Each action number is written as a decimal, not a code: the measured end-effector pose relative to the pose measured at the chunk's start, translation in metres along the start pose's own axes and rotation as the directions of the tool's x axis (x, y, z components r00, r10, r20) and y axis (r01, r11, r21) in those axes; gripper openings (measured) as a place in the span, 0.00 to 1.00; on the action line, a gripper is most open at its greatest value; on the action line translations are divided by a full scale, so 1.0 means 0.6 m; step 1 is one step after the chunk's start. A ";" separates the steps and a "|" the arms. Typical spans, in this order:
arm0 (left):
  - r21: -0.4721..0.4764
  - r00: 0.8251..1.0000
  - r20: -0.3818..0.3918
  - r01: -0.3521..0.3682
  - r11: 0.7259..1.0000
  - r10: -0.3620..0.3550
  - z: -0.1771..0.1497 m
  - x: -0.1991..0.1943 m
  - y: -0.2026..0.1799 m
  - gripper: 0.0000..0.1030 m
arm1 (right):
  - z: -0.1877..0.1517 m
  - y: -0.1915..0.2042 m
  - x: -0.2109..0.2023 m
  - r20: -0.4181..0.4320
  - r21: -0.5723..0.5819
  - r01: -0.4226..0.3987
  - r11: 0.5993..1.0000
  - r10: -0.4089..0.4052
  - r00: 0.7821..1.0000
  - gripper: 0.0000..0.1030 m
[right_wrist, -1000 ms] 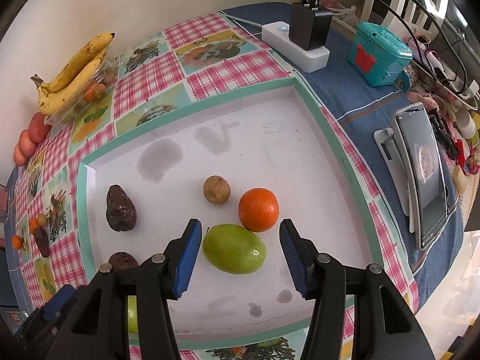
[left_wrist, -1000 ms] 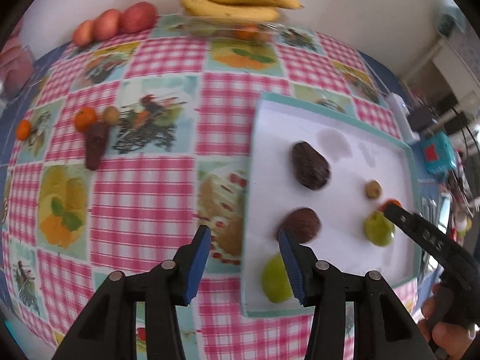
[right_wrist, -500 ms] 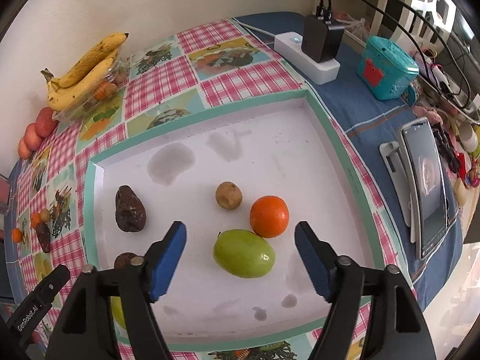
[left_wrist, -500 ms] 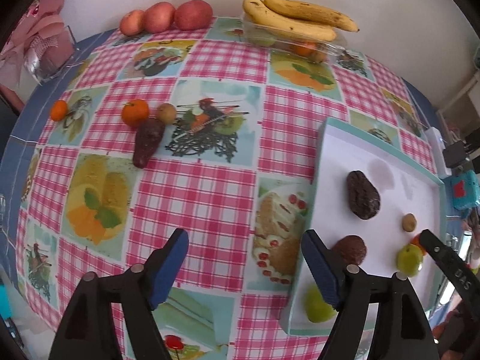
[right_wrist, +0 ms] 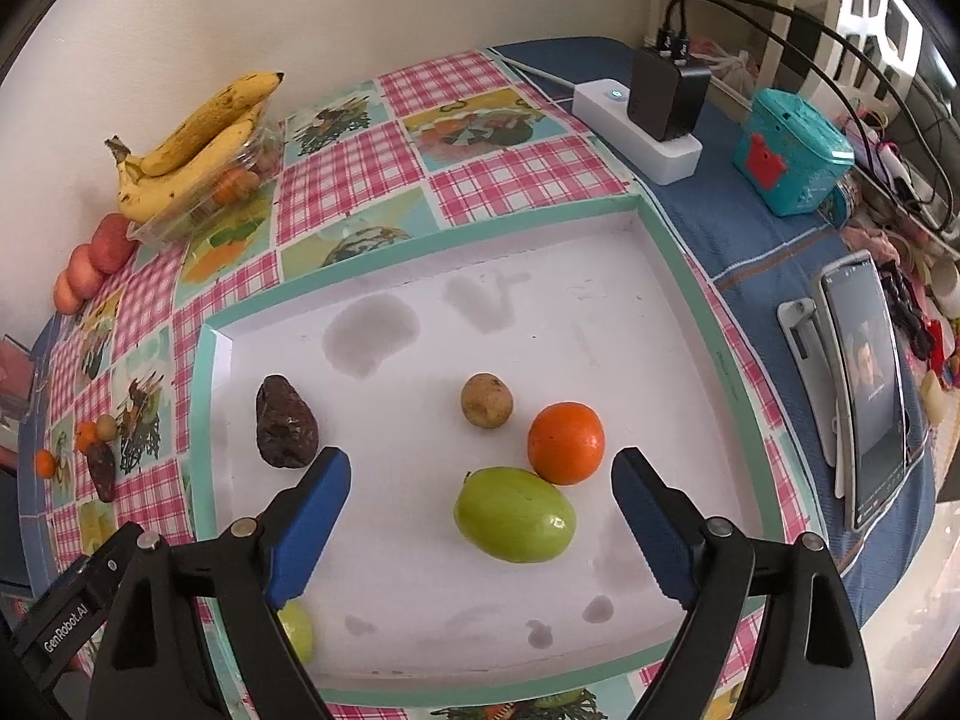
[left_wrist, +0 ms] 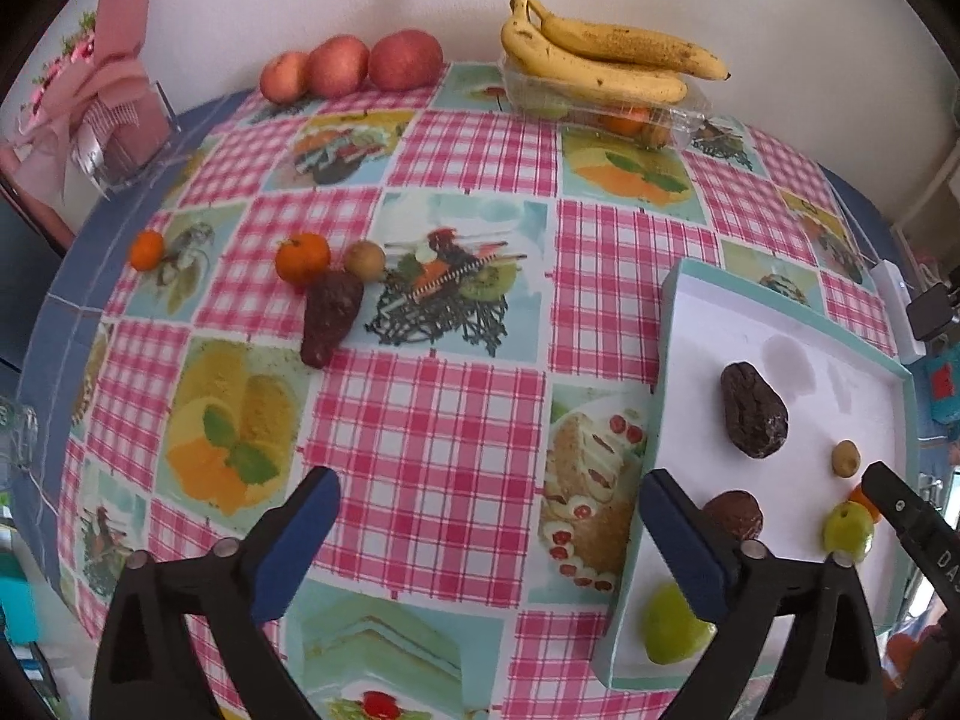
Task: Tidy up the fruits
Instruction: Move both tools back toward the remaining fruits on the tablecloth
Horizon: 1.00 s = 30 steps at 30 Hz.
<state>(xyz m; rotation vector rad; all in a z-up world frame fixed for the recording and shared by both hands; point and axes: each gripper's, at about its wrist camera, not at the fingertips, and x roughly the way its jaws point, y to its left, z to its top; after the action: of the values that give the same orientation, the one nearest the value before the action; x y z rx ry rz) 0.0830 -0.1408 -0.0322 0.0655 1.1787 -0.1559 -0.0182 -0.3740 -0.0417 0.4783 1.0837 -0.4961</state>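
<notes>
Checked pink oilcloth (left_wrist: 432, 438) covers the table, with a white teal-rimmed tray (right_wrist: 420, 294) at its right end and a plain wall behind. Both jaws are opening with nothing between the pads. In the right wrist view the right gripper (right_wrist: 480, 516) hangs over the tray, a green fruit (right_wrist: 515, 514) lying free just ahead of it, an orange (right_wrist: 566, 443) touching that fruit at about 1 o'clock and a small brown fruit (right_wrist: 486, 400) close by at 11. A dark avocado (right_wrist: 284, 423) sits at 9 o'clock on the tray. The left gripper (left_wrist: 489, 540) points at bare cloth beside the tray's left rim; loose fruit waits far off at its 11 o'clock: a second avocado (left_wrist: 329, 315), a mandarin (left_wrist: 302, 257), a small round fruit (left_wrist: 365, 259) and a tiny orange (left_wrist: 147, 249) near the table's edge. Bananas (left_wrist: 606, 63) and apples (left_wrist: 354, 63) line the wall. My worry is rolling: the round fruits touch, so nudging one could scatter the group, and a clumsy reach at the tiny orange might push it off the table. The left pad also sits close to the tray rim and could catch it.
</notes>
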 end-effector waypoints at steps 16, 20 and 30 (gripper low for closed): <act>-0.003 0.995 0.097 -0.034 0.999 0.034 0.025 -0.013 0.026 1.00 | -0.001 0.024 -0.009 0.094 -0.062 -0.020 0.998 0.026 0.995 0.87; 0.015 0.991 0.120 -0.054 0.998 0.052 0.034 -0.014 0.030 1.00 | -0.004 0.035 -0.008 0.125 -0.094 -0.018 0.995 0.029 0.992 0.87; 0.105 0.982 0.179 -0.076 0.992 0.056 0.060 -0.028 0.023 1.00 | -0.007 0.044 0.004 0.105 -0.081 -0.051 0.995 0.059 0.993 0.87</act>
<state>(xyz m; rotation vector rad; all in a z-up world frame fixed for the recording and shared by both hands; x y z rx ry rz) 0.1118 -0.1303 -0.0035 0.1857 0.9893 -0.1656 -0.0046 -0.3510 -0.0425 0.4068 0.9801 -0.4244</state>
